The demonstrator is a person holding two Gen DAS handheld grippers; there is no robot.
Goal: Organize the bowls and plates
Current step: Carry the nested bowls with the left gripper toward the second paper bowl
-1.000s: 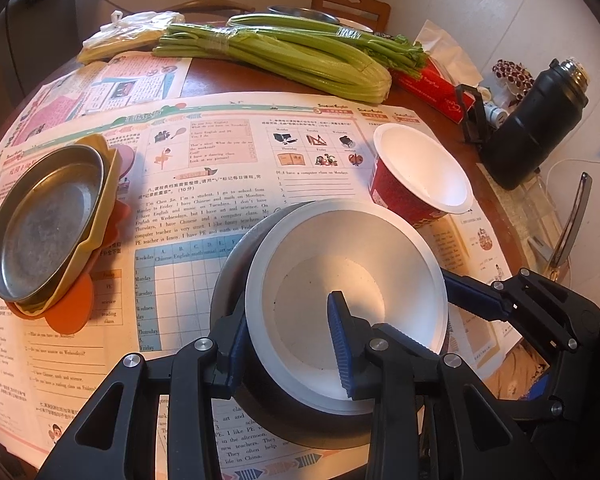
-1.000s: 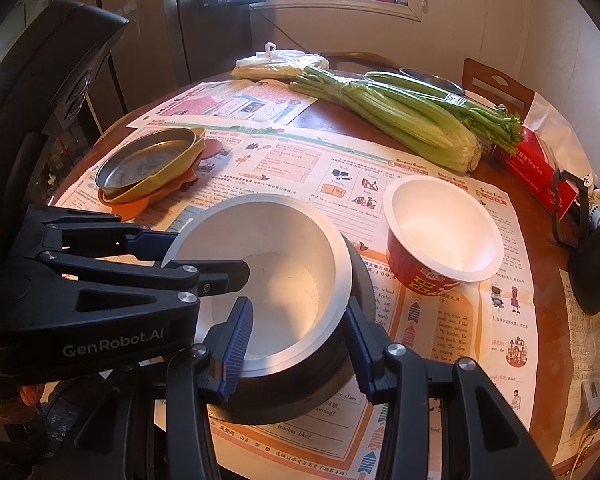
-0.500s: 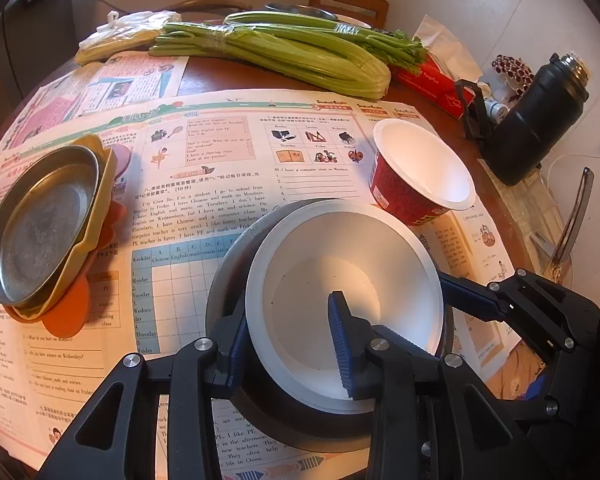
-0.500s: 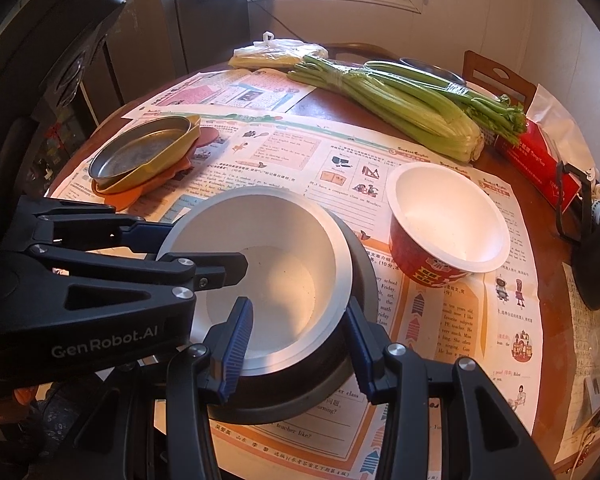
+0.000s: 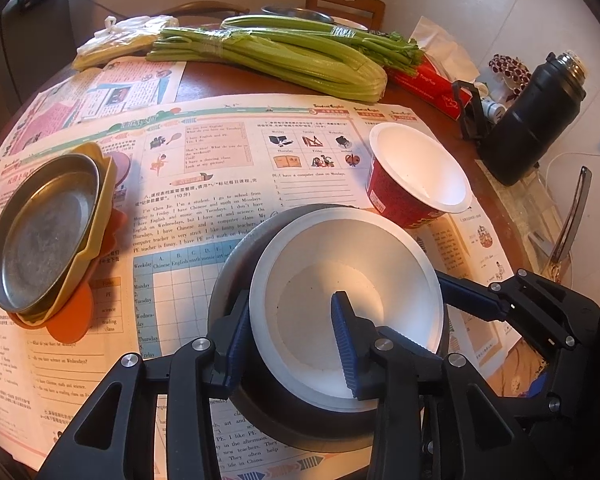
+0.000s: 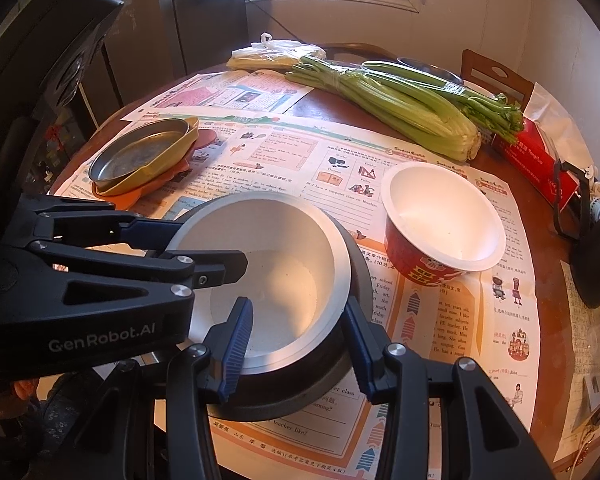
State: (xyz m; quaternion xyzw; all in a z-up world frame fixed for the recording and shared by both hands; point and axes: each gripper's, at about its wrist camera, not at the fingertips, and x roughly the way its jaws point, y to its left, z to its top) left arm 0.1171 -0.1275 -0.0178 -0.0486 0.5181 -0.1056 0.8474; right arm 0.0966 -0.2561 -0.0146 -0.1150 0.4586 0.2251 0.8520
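Where the left tool [image 6: 204,240] shows, it reads "GenRobot.AI".

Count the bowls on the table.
3, maybe more hidden: a white bowl nested in a grey bowl near the front edge, and a red bowl beside them. A metal dish behind the celery is unclear.

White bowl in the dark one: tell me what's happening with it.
A person works two handheld grippers on a white bowl nested in a dark bowl on the table. The right gripper is clamped across the near walls of both bowls. The left gripper straddles their other side and its jaws are opening. A red-sided bowl stands apart, and a metal plate tops a small stack.
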